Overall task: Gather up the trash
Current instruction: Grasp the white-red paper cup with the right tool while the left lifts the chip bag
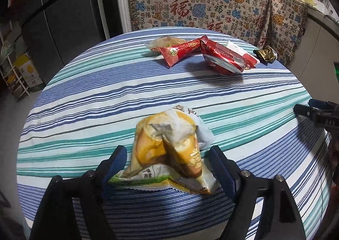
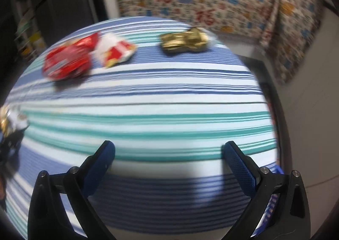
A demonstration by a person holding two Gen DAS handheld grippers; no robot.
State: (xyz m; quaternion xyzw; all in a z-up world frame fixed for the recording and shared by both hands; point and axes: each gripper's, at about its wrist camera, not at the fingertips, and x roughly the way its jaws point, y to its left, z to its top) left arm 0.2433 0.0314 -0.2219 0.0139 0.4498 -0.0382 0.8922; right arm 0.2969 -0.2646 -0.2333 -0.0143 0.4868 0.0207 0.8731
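surface: striped tablecloth (image 1: pixel 127 91) | on it: yellow wrapper (image 1: pixel 169 146), red wrappers (image 1: pixel 216 58), gold wrapper (image 1: pixel 266 53)

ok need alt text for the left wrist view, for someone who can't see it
A yellow snack wrapper lies on a striped tablecloth between the open fingers of the left gripper. Farther back lie red wrappers and a gold wrapper, before a patterned cloth.

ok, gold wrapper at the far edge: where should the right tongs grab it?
Judging by its pose, take the gold wrapper across its pinched middle, from above. It lies flat and long along the stripes of the tablecloth, crumpled into two lumps. The right tongs are open and empty.
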